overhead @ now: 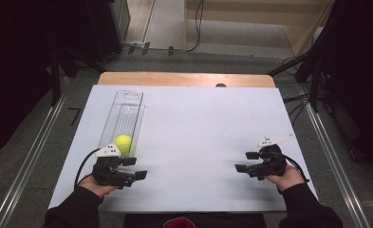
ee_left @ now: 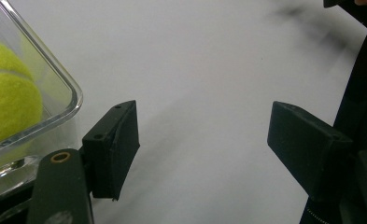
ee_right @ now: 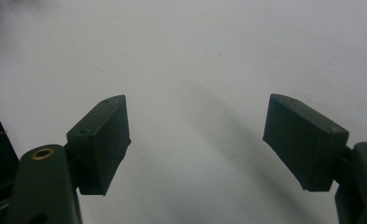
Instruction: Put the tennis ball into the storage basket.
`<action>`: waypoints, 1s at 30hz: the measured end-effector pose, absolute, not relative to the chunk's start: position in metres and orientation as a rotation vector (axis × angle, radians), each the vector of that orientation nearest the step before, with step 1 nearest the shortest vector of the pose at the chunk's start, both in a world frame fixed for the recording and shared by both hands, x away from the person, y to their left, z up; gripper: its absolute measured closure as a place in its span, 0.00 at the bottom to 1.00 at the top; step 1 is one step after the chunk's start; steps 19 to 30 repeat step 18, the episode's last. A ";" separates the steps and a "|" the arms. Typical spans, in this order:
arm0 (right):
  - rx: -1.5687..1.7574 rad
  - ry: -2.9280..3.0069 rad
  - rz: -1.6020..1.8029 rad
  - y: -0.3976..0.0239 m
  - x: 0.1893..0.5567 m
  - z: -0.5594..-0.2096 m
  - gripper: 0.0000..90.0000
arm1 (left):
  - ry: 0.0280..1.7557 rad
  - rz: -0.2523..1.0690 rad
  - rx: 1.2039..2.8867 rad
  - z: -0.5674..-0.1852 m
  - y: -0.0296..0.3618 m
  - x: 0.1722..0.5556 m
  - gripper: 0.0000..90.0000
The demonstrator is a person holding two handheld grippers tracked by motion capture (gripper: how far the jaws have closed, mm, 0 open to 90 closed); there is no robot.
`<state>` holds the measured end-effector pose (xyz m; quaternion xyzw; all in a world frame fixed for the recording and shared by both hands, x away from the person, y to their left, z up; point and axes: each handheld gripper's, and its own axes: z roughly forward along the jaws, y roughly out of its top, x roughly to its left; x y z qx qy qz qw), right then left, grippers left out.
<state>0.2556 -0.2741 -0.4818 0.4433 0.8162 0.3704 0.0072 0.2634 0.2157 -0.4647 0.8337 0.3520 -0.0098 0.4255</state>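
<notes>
Hands come in from the bottom of the high view, both in dark sleeves, one gripper each. Left gripper (overhead: 137, 168) sits low at the near-left of the white table (overhead: 198, 123), jaws pointing toward the table's middle. Its jaws are spread w/ nothing between them; the left gripper view shows bare white surface in the gap (ee_left: 202, 144). Right gripper (overhead: 246, 161) is near-right, well apart from the left one, jaws pointing back toward the middle. Its jaws are also spread, nothing pinched; the right gripper view has only white tabletop between the black pads (ee_right: 195, 140).

Just beyond the left gripper, close beside its grey plate, lies the tennis ball (overhead: 123, 142), yellow-green, resting inside the near end of a clear plastic tube (overhead: 125, 111). Tube lies flat on the table, running away from the person along the left side. In the left gripper view the ball (ee_left: 6, 93) shows at far left behind the tube's rounded clear rim (ee_left: 62, 88), beside the left jaw, not between the jaws. Can't tell if the jaw touches the tube.

Farther off: wooden table edge (overhead: 186, 79) past the white sheet, then grey carpet (overhead: 212, 59) w/ cables, and dark stands on both sides.
</notes>
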 end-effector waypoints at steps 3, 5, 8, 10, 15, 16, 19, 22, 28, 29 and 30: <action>1.383 2.554 1.158 -0.274 0.256 -0.482 0.23 | 0.877 -0.023 2.087 -0.465 0.216 0.264 0.28; 1.383 2.553 1.159 -0.274 0.255 -0.482 0.23 | 0.878 -0.024 2.087 -0.465 0.216 0.263 0.28; 1.382 2.552 1.159 -0.274 0.255 -0.482 0.23 | 0.878 -0.024 2.086 -0.465 0.216 0.263 0.28; 1.381 2.552 1.157 -0.273 0.255 -0.482 0.23 | 0.880 -0.025 2.085 -0.465 0.216 0.263 0.28; 1.379 2.549 1.158 -0.274 0.255 -0.481 0.23 | 0.878 -0.022 2.086 -0.465 0.216 0.263 0.28; 1.377 2.546 1.158 -0.274 0.255 -0.481 0.23 | 0.876 -0.018 2.086 -0.465 0.216 0.263 0.28; 1.379 2.543 1.158 -0.274 0.255 -0.481 0.23 | 0.869 -0.015 2.085 -0.465 0.216 0.263 0.28; 1.379 2.543 1.158 -0.274 0.255 -0.481 0.23 | 0.869 -0.015 2.085 -0.465 0.216 0.263 0.28; 1.379 2.543 1.158 -0.274 0.255 -0.481 0.23 | 0.869 -0.015 2.085 -0.465 0.216 0.263 0.28; 1.379 2.543 1.158 -0.274 0.255 -0.481 0.23 | 0.869 -0.015 2.085 -0.465 0.216 0.263 0.28; 1.379 2.543 1.158 -0.274 0.255 -0.481 0.23 | 0.869 -0.015 2.085 -0.465 0.216 0.263 0.28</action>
